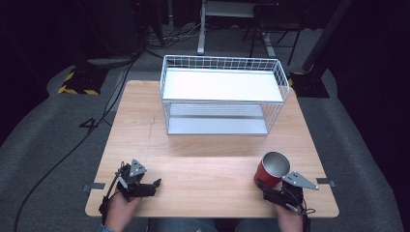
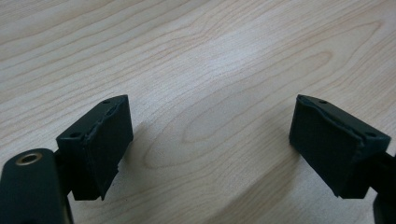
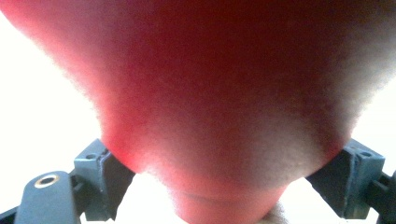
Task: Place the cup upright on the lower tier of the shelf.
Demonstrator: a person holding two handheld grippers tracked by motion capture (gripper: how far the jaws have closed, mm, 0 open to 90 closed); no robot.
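A red cup with a silvery inside leans toward the far side near the table's front right corner. My right gripper is shut on its lower part. In the right gripper view the cup's red wall looms blurred and very close, and both black jaws press its sides at the bottom of my right gripper. At the front left my left gripper sits low over the wooden table. Its jaws stand wide apart with bare wood between them in the left gripper view.
A white wire rack with a flat white top shelf and a lower shelf stands at the back middle of the table. Dark floor, cables and chair legs lie beyond the far edge. The person's hands come in at the bottom edge.
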